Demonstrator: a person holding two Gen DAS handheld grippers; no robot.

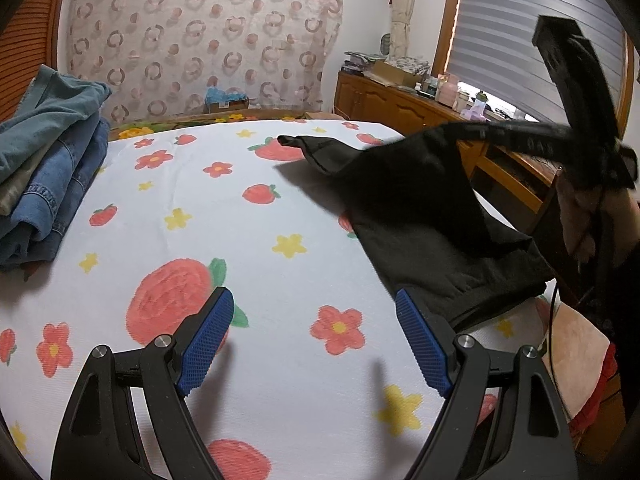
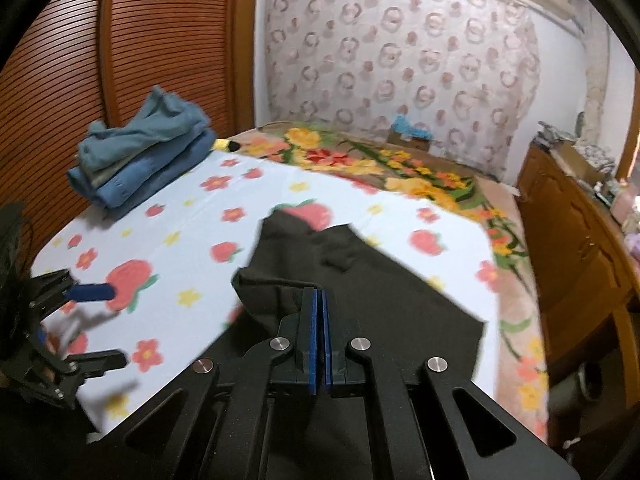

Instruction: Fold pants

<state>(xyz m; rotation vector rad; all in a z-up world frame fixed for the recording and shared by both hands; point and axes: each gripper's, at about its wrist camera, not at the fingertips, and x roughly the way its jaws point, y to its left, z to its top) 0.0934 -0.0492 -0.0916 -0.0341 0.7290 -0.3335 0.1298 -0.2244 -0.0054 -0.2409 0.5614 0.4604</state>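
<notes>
Black pants (image 2: pixel 360 280) | floral sheet (image 1: pixel 260 248) | patterned curtain (image 1: pixel 208 36)

No text, label, brand, number or sign can be read anywhere in either view; printed patterns only.

A bed (image 1: pixel 240 240) under a white sheet printed with strawberries and flowers carries a stack of folded blue denim clothes (image 1: pixel 48 168) and partly lifted black pants (image 1: pixel 420 208).
</notes>
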